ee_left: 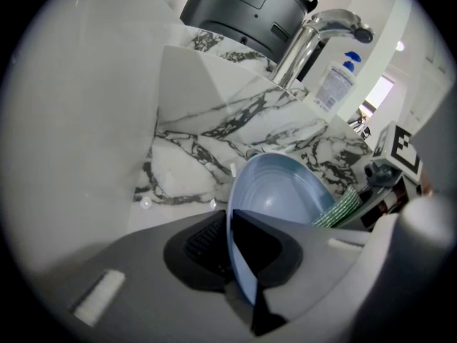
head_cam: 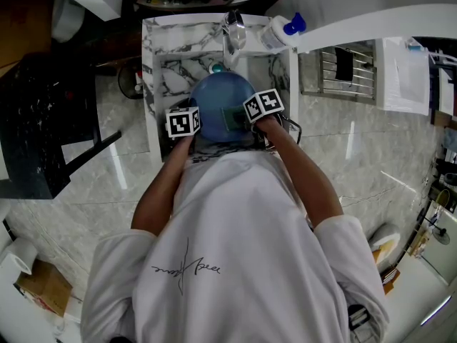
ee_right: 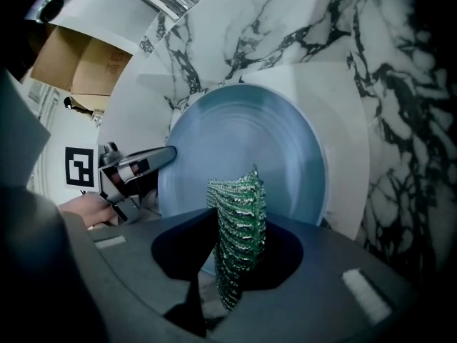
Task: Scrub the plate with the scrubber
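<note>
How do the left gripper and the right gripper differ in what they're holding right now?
The left gripper clamps the blue plate by its rim, tilted on edge; the right gripper clamps a green mesh scrubber. The left's load is wide and smooth, the right's narrow and ridged. Both are shut on a thing over the marble sink.

Marbled sink point(head_cam: 170, 77), chrome faucet point(head_cam: 233, 33), blue-capped bottle point(head_cam: 277, 33) beside it

White short-sleeved shirt point(head_cam: 243, 213), dark script print point(head_cam: 187, 269) toward 9 o'clock. Grey left gripper point(ee_left: 246, 252) and right gripper point(ee_right: 239, 256), black-padded, each bearing a black-and-white marker cube point(head_cam: 183, 122).
</note>
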The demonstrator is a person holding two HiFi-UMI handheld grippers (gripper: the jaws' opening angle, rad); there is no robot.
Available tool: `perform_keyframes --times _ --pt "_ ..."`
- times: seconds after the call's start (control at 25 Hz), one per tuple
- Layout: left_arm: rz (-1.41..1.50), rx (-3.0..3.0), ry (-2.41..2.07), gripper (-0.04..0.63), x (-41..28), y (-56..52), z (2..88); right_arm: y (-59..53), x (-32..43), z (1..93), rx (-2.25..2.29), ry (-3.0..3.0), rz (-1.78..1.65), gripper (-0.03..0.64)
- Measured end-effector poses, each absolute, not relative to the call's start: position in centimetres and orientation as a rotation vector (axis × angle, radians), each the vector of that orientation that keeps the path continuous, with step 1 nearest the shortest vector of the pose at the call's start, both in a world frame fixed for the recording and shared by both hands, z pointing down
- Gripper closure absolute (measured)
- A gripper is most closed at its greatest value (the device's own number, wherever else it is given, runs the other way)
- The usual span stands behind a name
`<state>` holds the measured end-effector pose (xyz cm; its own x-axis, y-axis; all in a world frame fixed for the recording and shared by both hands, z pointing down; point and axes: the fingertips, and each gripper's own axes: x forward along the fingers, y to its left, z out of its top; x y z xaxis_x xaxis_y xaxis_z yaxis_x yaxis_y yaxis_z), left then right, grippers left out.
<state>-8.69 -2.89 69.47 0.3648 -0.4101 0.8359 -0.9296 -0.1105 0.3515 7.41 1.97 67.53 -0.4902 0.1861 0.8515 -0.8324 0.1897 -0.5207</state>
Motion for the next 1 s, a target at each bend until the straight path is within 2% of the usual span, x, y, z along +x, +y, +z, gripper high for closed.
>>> perform_keyframes --times 1.0 --pt "0.718 1.700 -1.202 0.554 -8.7 -2.9 69.5 1.5 11.0 67.4 0.694 -1.467 1.363 0.552"
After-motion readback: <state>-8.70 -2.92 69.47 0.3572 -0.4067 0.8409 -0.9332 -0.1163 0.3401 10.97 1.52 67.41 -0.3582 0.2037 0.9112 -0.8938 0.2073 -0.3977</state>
